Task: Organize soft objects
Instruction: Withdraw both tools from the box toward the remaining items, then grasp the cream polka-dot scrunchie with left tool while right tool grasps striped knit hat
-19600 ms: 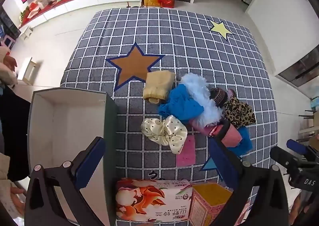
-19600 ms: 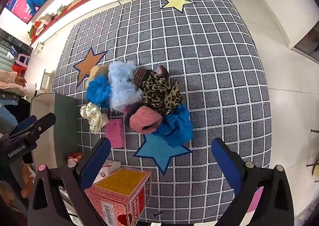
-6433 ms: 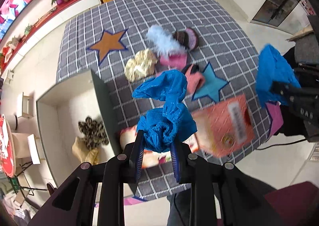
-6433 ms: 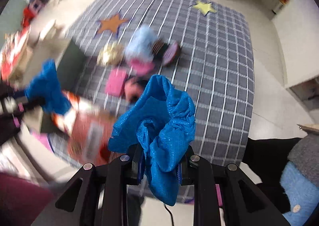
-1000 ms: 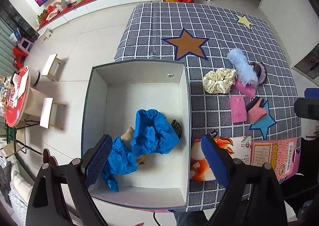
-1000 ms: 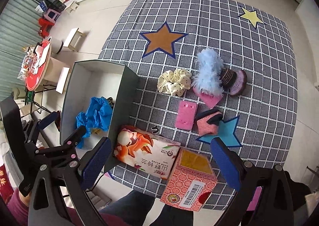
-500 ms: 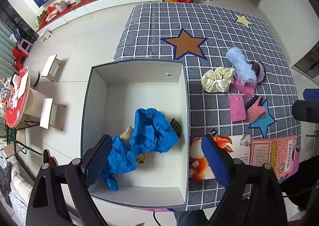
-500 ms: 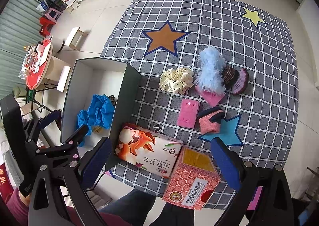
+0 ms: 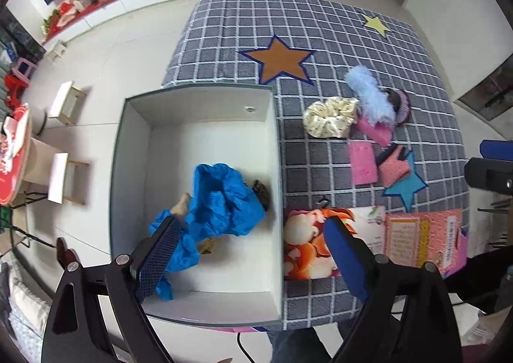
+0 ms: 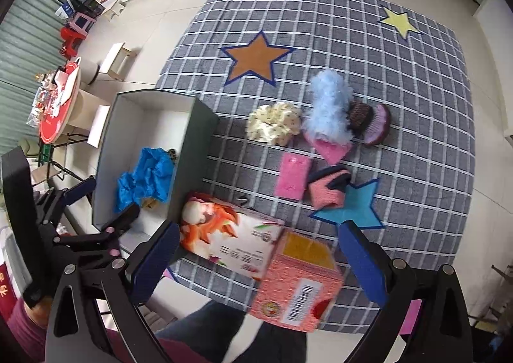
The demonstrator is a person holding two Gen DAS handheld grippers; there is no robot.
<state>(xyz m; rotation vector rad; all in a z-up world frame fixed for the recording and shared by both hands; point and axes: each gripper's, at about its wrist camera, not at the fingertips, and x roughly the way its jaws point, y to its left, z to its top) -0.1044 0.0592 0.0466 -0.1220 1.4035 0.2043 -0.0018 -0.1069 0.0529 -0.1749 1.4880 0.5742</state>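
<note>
A white open box (image 9: 205, 106) stands at the table's left edge and holds blue cloths (image 9: 224, 199), with a tan item and a leopard-print item partly hidden under them. It also shows in the right wrist view (image 10: 128, 126). On the checked cloth lie a cream scrunchie (image 10: 274, 127), a light blue fluffy piece (image 10: 330, 106), a purple-brown knit item (image 10: 372, 122), a pink sponge (image 10: 292, 175) and a pink-navy sock (image 10: 328, 190). My left gripper (image 9: 250, 254) is open and empty above the box. My right gripper (image 10: 256, 263) is open and empty above the table's front edge.
A tissue pack (image 10: 231, 235) and a pink carton (image 10: 298, 289) lie at the front edge beside the box. Small stools (image 9: 64, 177) and a red round table (image 10: 57, 97) stand on the floor to the left. The left gripper (image 10: 83, 228) shows in the right wrist view.
Both grippers have shifted slightly; the right one has drifted a little to the left. The objects have not moved.
</note>
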